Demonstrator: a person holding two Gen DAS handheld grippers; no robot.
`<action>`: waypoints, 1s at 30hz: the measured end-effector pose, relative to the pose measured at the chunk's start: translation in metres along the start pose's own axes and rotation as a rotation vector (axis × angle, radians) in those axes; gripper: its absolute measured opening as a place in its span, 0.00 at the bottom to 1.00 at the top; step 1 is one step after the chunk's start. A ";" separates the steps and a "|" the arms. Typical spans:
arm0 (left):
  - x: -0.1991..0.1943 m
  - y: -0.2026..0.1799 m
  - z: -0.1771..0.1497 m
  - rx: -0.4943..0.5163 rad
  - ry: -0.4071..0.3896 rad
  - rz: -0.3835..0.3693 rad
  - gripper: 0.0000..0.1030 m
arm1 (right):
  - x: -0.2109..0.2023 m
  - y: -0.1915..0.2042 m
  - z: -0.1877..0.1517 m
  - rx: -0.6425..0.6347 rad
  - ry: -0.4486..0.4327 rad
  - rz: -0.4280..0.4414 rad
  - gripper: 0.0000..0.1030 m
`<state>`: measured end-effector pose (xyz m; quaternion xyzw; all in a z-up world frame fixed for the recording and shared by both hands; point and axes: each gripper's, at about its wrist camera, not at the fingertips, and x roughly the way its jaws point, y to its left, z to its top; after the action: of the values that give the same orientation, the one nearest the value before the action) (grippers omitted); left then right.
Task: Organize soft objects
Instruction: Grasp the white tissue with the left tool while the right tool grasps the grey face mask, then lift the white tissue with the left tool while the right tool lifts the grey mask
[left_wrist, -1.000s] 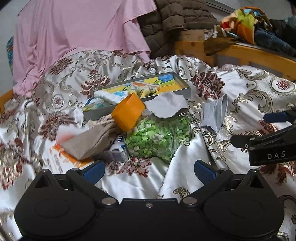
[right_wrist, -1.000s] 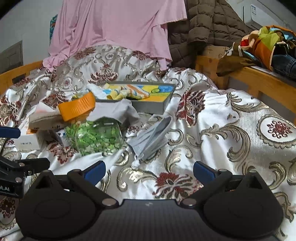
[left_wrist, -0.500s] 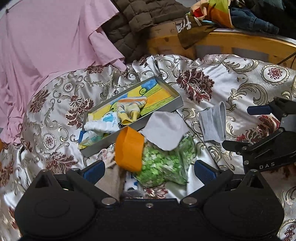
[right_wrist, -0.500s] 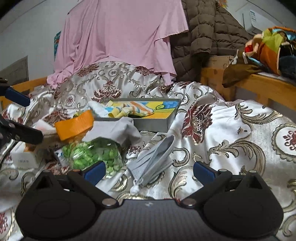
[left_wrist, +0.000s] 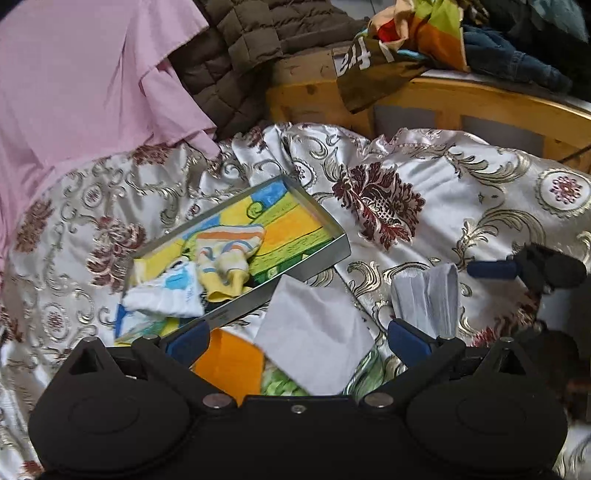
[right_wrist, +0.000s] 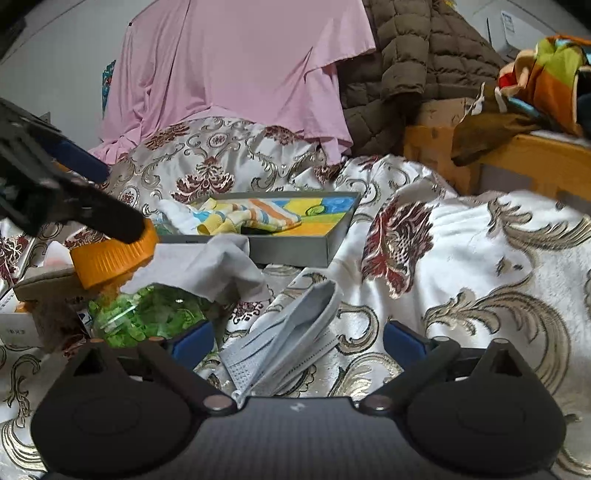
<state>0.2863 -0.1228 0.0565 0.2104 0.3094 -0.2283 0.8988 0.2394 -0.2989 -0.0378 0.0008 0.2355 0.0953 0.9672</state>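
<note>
The left gripper (left_wrist: 297, 338) hangs with its jaws spread wide and empty over a grey cloth (left_wrist: 314, 341) — the cloth drapes a jar of green pieces (right_wrist: 147, 315) with an orange lid (right_wrist: 114, 254), low in the left wrist frame. The right gripper (right_wrist: 299, 341) is likewise parted and holds nothing, a folded grey face mask (right_wrist: 288, 338) lying between its fingertips at lower centre. A grey tray (right_wrist: 295, 249) at mid-frame holds striped socks (right_wrist: 251, 218) and a white sock (left_wrist: 162, 295) — all on the floral bedspread (right_wrist: 480, 258).
</note>
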 end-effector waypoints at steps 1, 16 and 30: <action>0.007 0.000 0.002 -0.004 0.006 -0.004 0.99 | 0.003 -0.001 0.000 0.008 0.010 0.008 0.90; 0.083 -0.004 0.015 -0.065 0.127 -0.020 0.96 | 0.017 -0.020 -0.006 0.128 0.060 0.103 0.84; 0.091 -0.003 0.015 -0.090 0.161 -0.018 0.54 | 0.028 -0.019 -0.005 0.158 0.111 0.199 0.75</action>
<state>0.3555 -0.1582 0.0074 0.1845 0.3924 -0.2043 0.8776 0.2650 -0.3122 -0.0561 0.0949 0.2943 0.1719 0.9353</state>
